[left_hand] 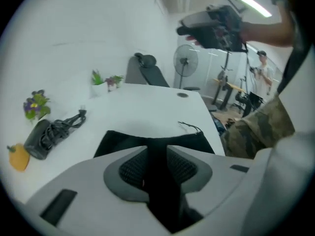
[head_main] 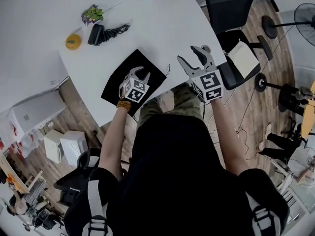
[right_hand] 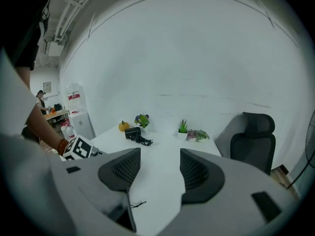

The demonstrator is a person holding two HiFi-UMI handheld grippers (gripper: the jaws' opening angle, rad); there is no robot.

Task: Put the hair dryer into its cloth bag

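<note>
Light is bright and even and comes from overhead; a ceiling strip flares white at the top right of the left gripper view. In the head view the white table is close to washed out, and the shadows on it are faint and soft. The black bag shows as a flat dark patch with no folds to be made out. Both gripper views are fisheye, bent toward the rims, with black corners. The near foreground in each is soft, and the left gripper view is slightly smeared throughout.
</note>
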